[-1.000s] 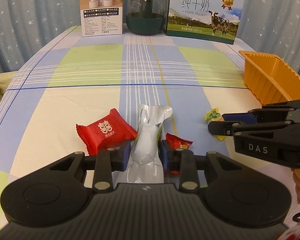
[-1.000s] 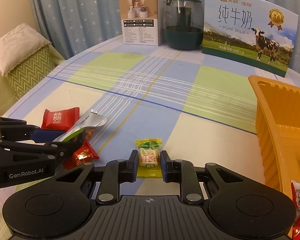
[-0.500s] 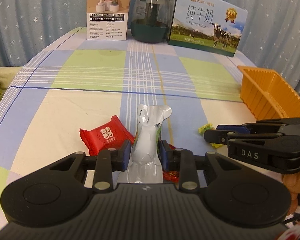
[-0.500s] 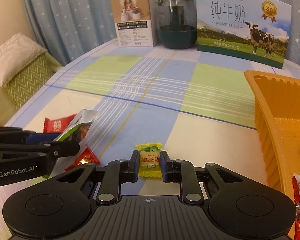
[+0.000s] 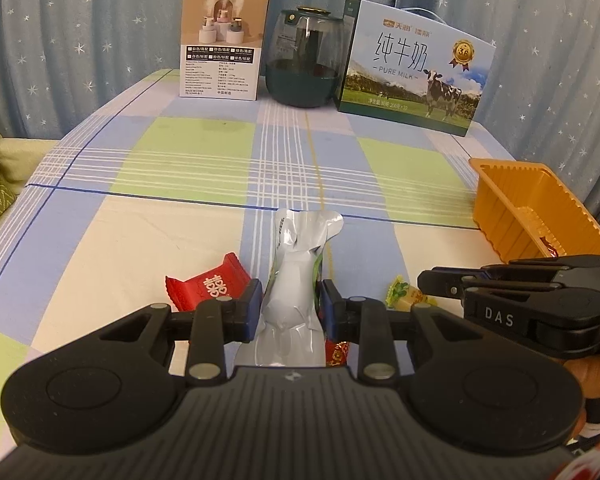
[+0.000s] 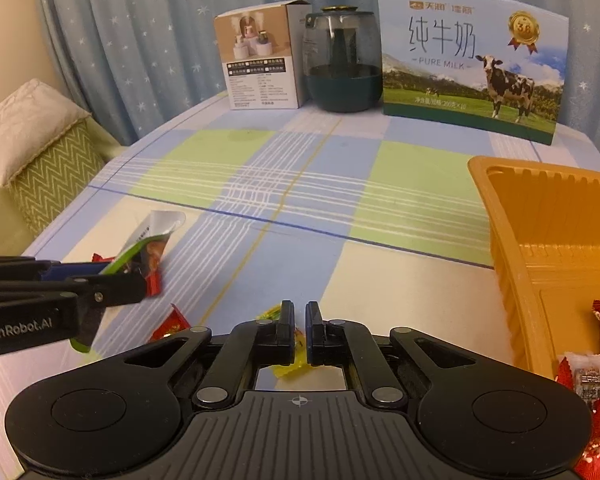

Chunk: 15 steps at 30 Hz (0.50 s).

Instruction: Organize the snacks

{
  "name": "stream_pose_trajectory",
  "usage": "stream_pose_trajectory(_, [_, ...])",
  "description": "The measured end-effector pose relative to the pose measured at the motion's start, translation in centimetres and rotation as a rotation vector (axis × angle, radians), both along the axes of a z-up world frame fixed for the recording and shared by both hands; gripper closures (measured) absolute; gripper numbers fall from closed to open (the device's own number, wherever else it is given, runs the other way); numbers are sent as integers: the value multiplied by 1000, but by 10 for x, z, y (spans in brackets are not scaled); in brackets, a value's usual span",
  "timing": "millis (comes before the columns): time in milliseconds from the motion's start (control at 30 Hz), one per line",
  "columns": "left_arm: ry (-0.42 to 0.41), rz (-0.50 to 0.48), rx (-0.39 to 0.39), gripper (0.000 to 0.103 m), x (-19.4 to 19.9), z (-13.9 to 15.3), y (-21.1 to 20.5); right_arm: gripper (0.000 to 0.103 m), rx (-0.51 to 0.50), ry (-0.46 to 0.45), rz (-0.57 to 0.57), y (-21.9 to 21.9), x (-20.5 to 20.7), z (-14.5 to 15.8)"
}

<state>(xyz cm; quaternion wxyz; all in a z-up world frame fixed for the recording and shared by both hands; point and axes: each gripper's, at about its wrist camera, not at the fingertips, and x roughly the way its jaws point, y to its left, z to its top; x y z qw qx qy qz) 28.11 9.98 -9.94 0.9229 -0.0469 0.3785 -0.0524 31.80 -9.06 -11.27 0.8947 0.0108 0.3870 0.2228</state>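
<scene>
My left gripper (image 5: 290, 306) is shut on a silver snack pouch (image 5: 296, 276) and holds it above the table; the pouch also shows in the right wrist view (image 6: 150, 246). My right gripper (image 6: 299, 330) is shut on a yellow candy (image 6: 290, 368), which also shows in the left wrist view (image 5: 404, 294) at the right gripper's tip. A red packet (image 5: 208, 286) lies on the table left of the pouch. A small red candy (image 6: 170, 326) lies below the pouch. The orange basket (image 6: 512, 216) stands at the right and holds several wrapped sweets (image 6: 586, 376).
At the table's far edge stand a white box (image 5: 222, 62), a dark green jar (image 5: 304, 68) and a milk carton pack (image 5: 414, 68). A cushion (image 6: 40, 144) lies off the table's left side. Curtains hang behind.
Both grippers have lifted with their snacks. The right jaws have closed tighter on the yellow candy, which now sits lower between them. The pouch hangs higher over the red candy.
</scene>
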Motion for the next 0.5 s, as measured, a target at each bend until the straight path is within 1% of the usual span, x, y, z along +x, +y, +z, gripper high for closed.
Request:
stream_pose_trajectory(33, [1, 1, -3, 75, 0, 0, 1, 94, -10, -2, 9, 0, 0, -1])
stream_pose_trajectory(67, [2, 1, -6, 75, 0, 0, 1, 82, -18, -4, 19, 0, 0, -2])
stream_pose_trajectory(100, [3, 2, -7, 75, 1, 0, 2, 61, -20, -7, 28, 1, 0, -3])
stream_pose_trajectory(133, [3, 2, -7, 75, 0, 0, 2, 53, -16, -12, 36, 0, 0, -4])
stream_pose_trajectory(167, [3, 2, -8, 75, 0, 0, 2, 51, -11, -14, 48, 1, -1, -5])
stream_pose_trajectory(333, [4, 8, -14, 75, 1, -1, 2, 51, -58, -10, 108, 10, -2, -16])
stream_pose_trajectory(433, [4, 10, -15, 75, 1, 0, 3, 51, -112, -77, 149, 17, -8, -21])
stream_pose_trajectory(467, [4, 10, -16, 75, 1, 0, 3, 54, -115, -88, 155, 17, -9, -22])
stream_pose_trajectory(500, [4, 11, -17, 75, 1, 0, 3, 62, -109, -88, 151, 17, -9, -23])
